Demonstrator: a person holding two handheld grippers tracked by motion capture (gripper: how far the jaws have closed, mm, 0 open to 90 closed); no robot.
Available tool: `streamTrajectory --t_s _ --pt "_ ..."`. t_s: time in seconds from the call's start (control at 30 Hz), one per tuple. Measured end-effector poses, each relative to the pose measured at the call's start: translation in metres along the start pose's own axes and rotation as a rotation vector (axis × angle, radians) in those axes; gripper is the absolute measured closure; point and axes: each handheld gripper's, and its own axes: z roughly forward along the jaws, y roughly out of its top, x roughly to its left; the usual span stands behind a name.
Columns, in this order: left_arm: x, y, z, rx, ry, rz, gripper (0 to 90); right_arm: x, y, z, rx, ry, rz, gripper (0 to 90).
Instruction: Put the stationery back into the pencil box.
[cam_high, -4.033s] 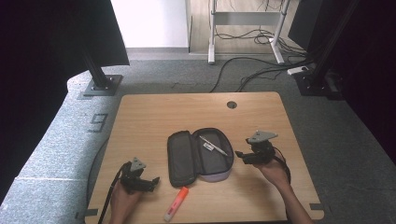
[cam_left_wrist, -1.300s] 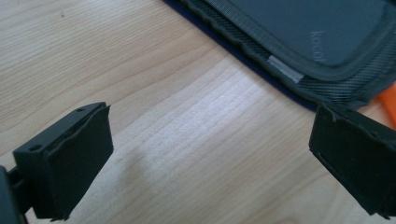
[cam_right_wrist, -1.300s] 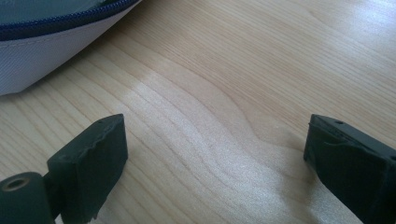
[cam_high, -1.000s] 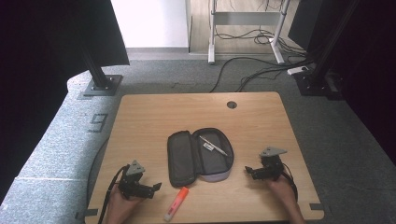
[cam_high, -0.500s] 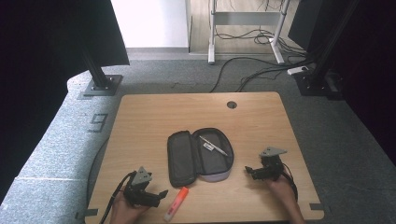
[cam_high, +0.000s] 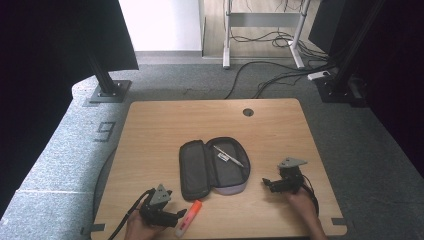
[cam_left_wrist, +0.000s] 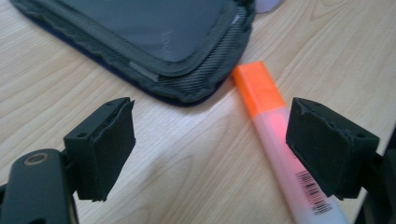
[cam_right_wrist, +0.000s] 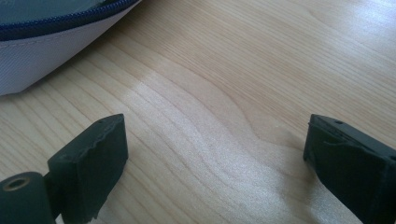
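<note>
Closing my left tool on the orange highlighter

My left tool (cam_high: 176, 216), jaws wide but just closing, straddles the highlighter (cam_high: 188, 218), which lies on the bench (cam_high: 165, 127) just beside the open pencil case (cam_high: 212, 167), near its front corner. It looks light, stiff and slick; I'd pinch the barrel mid-length. My right tool (cam_high: 266, 183) waits wide, empty. The bench edge is close behind.

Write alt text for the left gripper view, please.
An orange highlighter lies on a wooden table between the left gripper's open black jaws, close to one pad. An open dark pencil case lies just beyond it.
</note>
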Motion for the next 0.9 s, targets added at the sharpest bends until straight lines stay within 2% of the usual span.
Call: streamTrajectory --t_s 0.1,0.3,0.47,0.7,0.9 --pt "-0.002 0.0 0.003 -0.005 -0.004 0.003 17.2 0.0 0.0 0.0 0.0 0.0 0.0 6.1" --pt "-0.01 -0.002 0.009 0.024 -0.01 0.028 17.6 0.0 0.0 0.0 0.0 0.0 0.0 6.1" --pt "-0.014 -0.002 0.012 0.021 -0.022 0.036 17.7 0.0 0.0 0.0 0.0 0.0 0.0 6.1" --pt "-0.018 -0.004 0.017 0.046 -0.017 0.053 18.0 0.0 0.0 0.0 0.0 0.0 0.0 6.1" --pt "-0.028 -0.008 0.02 0.07 -0.003 0.085 18.0 0.0 0.0 0.0 0.0 0.0 -0.001 6.1"
